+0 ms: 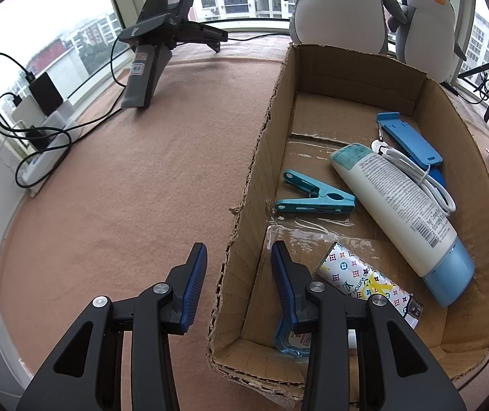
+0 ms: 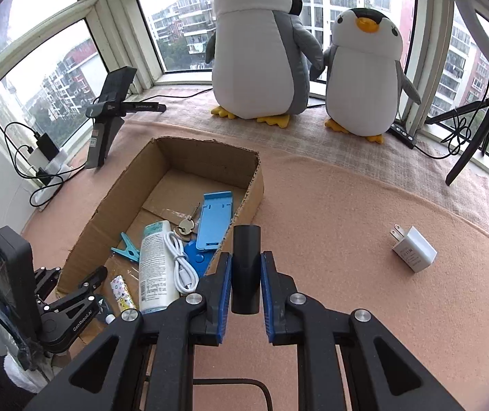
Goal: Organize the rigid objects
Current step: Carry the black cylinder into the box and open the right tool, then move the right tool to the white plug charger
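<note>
"GenRobot.AI" lettering on left tool (image 2: 73, 294), jaws wide, empty; right tool (image 2: 245, 286) clamped round black cylinder (image 2: 245, 267).

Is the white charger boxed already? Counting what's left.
No, the white charger lies on the pink cloth, outside the cardboard box.

My left gripper (image 1: 239, 274) hangs low with its fingers (image 1: 195, 287) spread wide and nothing between them. My right gripper (image 2: 245, 286) points forward, its fingers (image 2: 223, 294) pressed against both sides of a black cylinder (image 2: 246, 267), which stands upright between the blue pads.
</note>
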